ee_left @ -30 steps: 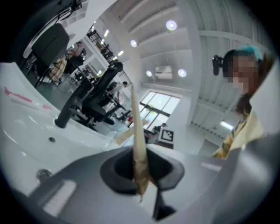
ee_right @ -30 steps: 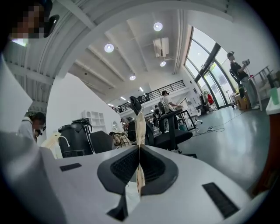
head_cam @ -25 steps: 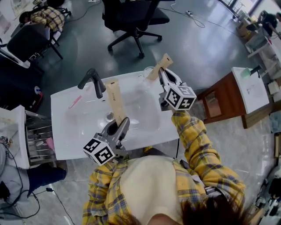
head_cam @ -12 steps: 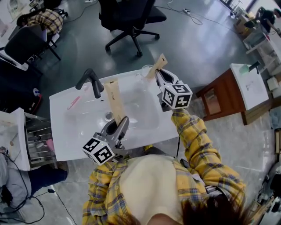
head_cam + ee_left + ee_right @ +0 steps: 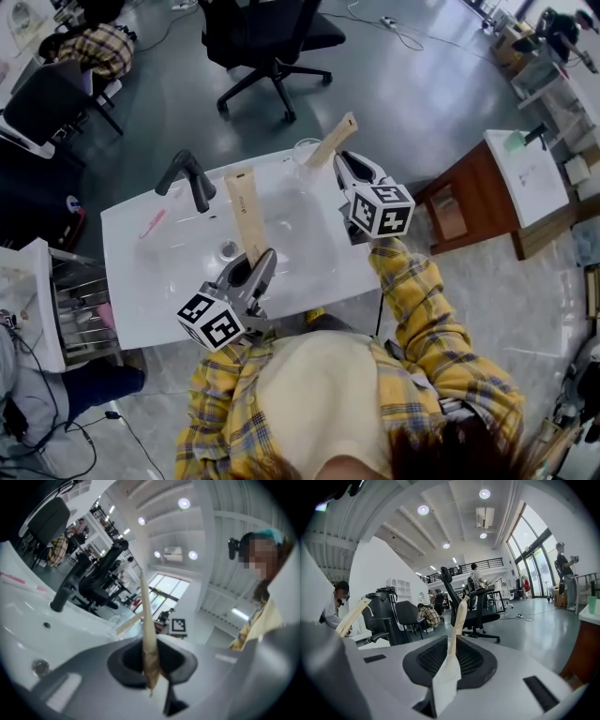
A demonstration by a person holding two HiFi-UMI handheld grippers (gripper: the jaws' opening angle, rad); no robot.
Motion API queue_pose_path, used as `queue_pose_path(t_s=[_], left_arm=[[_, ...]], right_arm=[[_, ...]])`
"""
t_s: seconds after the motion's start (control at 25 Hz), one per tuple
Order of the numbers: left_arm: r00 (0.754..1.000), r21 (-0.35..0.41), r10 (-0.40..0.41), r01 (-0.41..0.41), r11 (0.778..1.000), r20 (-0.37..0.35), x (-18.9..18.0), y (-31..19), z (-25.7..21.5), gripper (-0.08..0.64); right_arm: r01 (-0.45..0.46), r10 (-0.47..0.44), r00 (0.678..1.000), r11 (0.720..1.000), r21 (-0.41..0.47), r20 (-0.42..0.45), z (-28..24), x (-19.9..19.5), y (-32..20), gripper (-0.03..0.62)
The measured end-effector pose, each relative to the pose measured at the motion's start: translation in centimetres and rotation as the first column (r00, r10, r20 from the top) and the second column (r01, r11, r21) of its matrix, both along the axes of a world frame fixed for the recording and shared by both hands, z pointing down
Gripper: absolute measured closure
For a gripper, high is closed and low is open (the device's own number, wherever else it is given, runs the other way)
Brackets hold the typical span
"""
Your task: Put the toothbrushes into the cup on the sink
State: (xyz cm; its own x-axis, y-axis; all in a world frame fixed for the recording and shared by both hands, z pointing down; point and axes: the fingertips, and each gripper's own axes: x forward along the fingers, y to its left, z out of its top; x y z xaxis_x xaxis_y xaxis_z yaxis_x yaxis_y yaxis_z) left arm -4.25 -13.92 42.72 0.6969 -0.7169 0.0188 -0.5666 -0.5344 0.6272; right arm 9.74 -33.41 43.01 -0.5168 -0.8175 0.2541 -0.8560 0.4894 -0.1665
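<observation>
White sink [image 5: 141, 281] with faucet [image 5: 192, 180], pink toothbrush [image 5: 152, 223], cup [image 5: 307, 155]; left gripper [image 5: 255, 263], right gripper [image 5: 344, 160] each clenched on a wrapped toothbrush [image 5: 246, 214].

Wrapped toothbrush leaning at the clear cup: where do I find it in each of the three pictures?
Head view: the wrapped toothbrush slants at top centre, at the sink's far edge.
Left gripper view: small pale strip near centre, just left of the other toothbrush.
Right gripper view: dead centre, standing between the jaws.
Shared landmark: the black office chair.
</observation>
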Motion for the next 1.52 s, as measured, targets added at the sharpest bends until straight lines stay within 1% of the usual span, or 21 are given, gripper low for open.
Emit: queue_pose_path(t_s=[0.2,0.36,0.52,0.68,0.8,0.92,1.12,1.28,1.52], left_arm=[[1.000,-0.006,0.018,-0.019,1.000,-0.007,0.6,-0.1,0.1,0.529],[0.999,-0.003,0.035,-0.035,0.999,-0.003,1.1,-0.2,0.0,0.529],[0.999,0.000,0.052,-0.052,0.999,-0.003,1.5,-0.3,0.0,0.529],[0.998,-0.007,0.064,-0.064,0.998,-0.010,1.8,-0.2,0.0,0.529],[0.997,-0.006,0.070,-0.070,0.998,-0.013,1.8,-0.2,0.0,0.529],[0.997,0.001,0.079,-0.079,0.997,-0.011,1.9,-0.2,-0.1,0.529],[0.996,-0.004,0.090,-0.090,0.996,-0.015,2.0,-0.1,-0.1,0.529],[0.994,0.002,0.107,-0.107,0.994,-0.022,2.1,0.1,-0.1,0.529],[0.985,0.029,0.161,-0.159,0.987,-0.065,2.5,0.9,-0.8,0.529]], right_arm=[[-0.009,0.009,1.000,1.000,0.007,0.008,-0.7,0.9,1.3,0.572],[0.013,-0.013,1.000,1.000,0.015,0.025,-1.5,0.9,2.7,0.572],[0.076,-0.077,0.996,0.997,0.030,0.040,-2.9,-0.1,4.5,0.574],[0.169,-0.173,0.983,0.984,0.053,0.066,-4.6,-1.9,6.6,0.574],[0.238,-0.243,0.967,0.969,0.067,0.079,-5.6,-3.4,8.1,0.574],[0.300,-0.305,0.946,0.952,0.062,0.106,-6.1,-4.7,9.5,0.574],[0.378,-0.381,0.913,0.925,0.047,0.145,-6.5,-6.6,11.2,0.574],[0.449,-0.446,0.876,0.893,0.027,0.185,-6.6,-8.2,12.7,0.574],[0.538,-0.522,0.816,0.843,0.003,0.249,-7.0,-10.0,14.8,0.572]])
